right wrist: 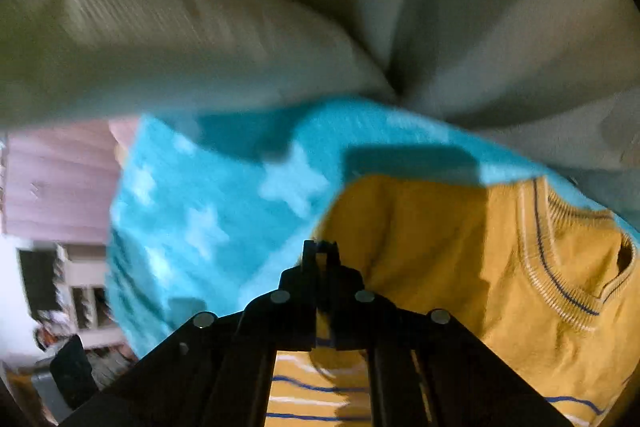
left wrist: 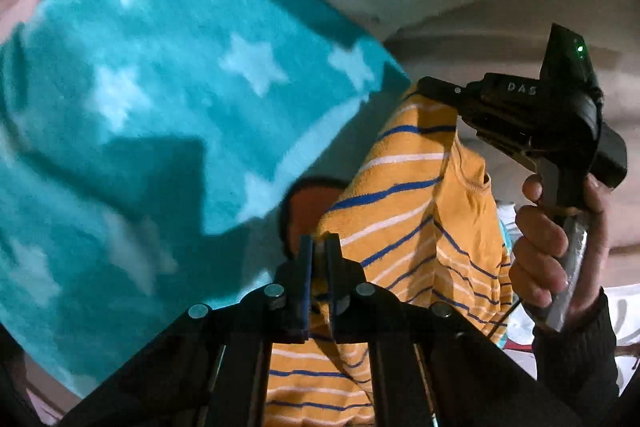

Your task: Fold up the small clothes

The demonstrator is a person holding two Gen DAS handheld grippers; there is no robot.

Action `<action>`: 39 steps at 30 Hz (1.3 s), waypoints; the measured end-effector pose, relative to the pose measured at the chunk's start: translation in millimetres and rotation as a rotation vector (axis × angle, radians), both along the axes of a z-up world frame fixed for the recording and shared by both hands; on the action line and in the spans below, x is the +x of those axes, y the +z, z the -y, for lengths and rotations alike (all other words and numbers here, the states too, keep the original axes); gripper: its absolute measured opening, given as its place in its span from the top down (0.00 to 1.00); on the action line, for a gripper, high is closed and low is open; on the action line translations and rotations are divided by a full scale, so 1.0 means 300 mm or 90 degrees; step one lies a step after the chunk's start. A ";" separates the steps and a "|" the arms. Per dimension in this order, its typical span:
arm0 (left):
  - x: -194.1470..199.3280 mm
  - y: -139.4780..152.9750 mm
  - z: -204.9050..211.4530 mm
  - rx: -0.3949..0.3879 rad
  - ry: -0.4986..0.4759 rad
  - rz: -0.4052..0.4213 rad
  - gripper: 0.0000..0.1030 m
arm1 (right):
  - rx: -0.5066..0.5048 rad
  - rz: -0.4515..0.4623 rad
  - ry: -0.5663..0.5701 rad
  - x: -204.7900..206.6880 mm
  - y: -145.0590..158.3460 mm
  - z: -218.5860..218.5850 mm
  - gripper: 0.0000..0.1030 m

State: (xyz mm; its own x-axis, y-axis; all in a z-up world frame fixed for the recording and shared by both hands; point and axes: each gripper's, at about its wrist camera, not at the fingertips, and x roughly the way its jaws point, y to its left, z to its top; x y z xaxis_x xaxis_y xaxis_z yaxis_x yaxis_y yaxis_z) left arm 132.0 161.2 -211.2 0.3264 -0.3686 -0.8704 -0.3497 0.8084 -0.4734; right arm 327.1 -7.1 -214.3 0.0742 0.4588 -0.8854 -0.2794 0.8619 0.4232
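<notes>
Currently my left gripper [left wrist: 319, 247] is clamped on the striped yellow shirt [left wrist: 408, 211], teal star blanket [left wrist: 160, 99] filling 9 o'clock. My right gripper [right wrist: 320, 251] pinches the shirt's edge; upper background is blurred, my frame hiding the hem.

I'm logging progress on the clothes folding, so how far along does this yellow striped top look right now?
Nothing looks folded yet. In hand: the yellow striped top hangs off the teal star blanket, pinched by the left gripper and the right gripper, which also shows in the left view. Left: laying it flat on the blanket and making every fold. No other finished clothes can be made out.
</notes>
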 end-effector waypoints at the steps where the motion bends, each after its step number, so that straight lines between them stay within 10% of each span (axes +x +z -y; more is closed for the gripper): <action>1: 0.014 0.004 -0.004 0.028 -0.006 0.006 0.94 | -0.005 0.009 0.005 0.007 0.002 -0.015 0.96; 8: 0.089 -0.132 -0.008 0.030 -0.053 -0.073 0.84 | -0.051 -0.059 -0.033 0.026 -0.179 -0.011 0.90; 12: 0.001 -0.047 -0.055 0.065 -0.056 -0.032 0.60 | -0.029 0.006 -0.092 -0.087 -0.016 0.133 0.25; 18: -0.142 0.112 0.121 0.141 -0.157 0.036 0.58 | 0.011 0.011 -0.185 -0.475 0.095 0.526 0.25; 27: -0.353 0.217 0.684 0.099 -0.350 0.073 0.48 | -0.010 -0.008 -0.294 -0.904 0.142 1.022 0.30; 33: -0.428 0.194 0.875 0.090 -0.356 0.032 0.44 | -0.013 -0.016 -0.276 -1.066 0.092 1.211 0.31; 39: -0.459 0.194 0.951 0.097 -0.312 0.002 0.44 | -0.052 -0.037 -0.239 -1.148 -0.084 1.213 0.61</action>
State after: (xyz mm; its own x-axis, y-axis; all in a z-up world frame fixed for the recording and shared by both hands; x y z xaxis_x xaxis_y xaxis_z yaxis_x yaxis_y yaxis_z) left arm -5.7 -124.1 -153.0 0.1495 -0.3482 -0.9254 0.0886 0.9369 -0.3382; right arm -17.3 -371.0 -239.6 0.1725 0.3372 -0.9255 0.0851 0.9310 0.3551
